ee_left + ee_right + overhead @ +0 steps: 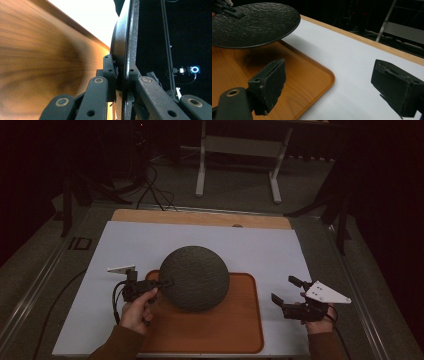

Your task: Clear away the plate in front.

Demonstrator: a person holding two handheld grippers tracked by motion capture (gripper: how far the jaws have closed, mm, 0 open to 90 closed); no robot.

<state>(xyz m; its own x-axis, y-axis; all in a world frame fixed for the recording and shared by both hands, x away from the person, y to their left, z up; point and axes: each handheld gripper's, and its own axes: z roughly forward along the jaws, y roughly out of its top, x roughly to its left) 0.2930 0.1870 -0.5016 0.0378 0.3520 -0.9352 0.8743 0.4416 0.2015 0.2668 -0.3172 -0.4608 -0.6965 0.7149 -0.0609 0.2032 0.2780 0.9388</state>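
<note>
1. Plate: dark, round, with a rough pebbled face. We hold it by its left rim, lifted clear of the tray; the right tool's camera shows it hanging above the wood with its shadow on the tray below. From above it hangs over the tray's far left part, and part of its far edge reaches over the white mat.

2. Left tool: clamped on the plate's rim. Its own camera shows the rim edge-on between the two pads, one on each face. We judge the edge grip was chosen because a flat plate offers no other hold, and the lift keeps it from dragging on the wood.

3. Left hand: it comes in from the bottom of the high view, wrist low, with the tool pointing right toward the plate and roughly level.

4. Right tool: jaws wide apart, holding nothing. It waits at the tray's right edge, over the white mat, well apart from the plate. We judge it stands ready to steady or take the far rim.

5. Right hand: low and near the desk's front edge, with the tool aimed left and forward.

6. Desk: a wooden top, with a strip showing beyond the mat.
</note>
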